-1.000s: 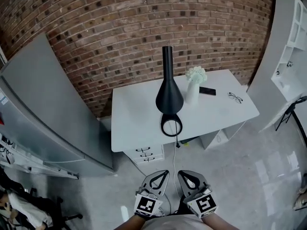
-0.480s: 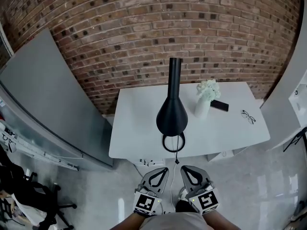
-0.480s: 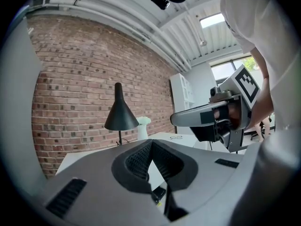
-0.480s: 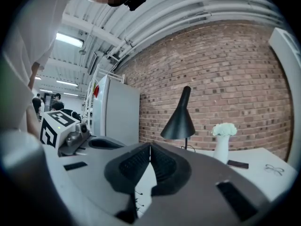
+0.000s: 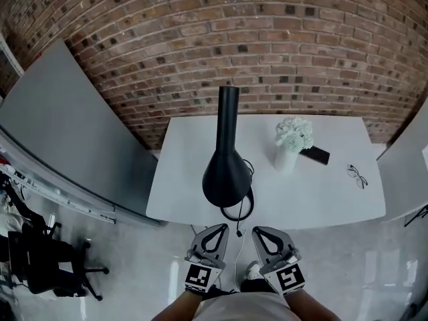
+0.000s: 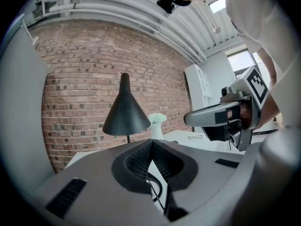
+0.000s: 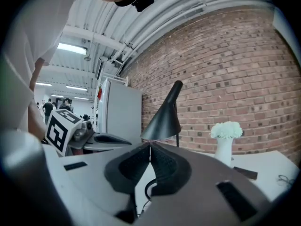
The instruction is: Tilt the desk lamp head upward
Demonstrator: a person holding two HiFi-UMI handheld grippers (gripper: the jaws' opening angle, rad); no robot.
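I face the black desk lamp (image 5: pixel 227 172).
My left gripper (image 5: pixel 217 227) and right gripper (image 5: pixel 258 231) hang near it, jaws pressed together, empty.

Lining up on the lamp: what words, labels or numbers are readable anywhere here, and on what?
No legible words or numbers in any view.
Marker cubes on the left gripper and right gripper: black-and-white square patterns only, not text.
Red patch beside the grey panel: too small to read.
Desk lamp: no print visible.
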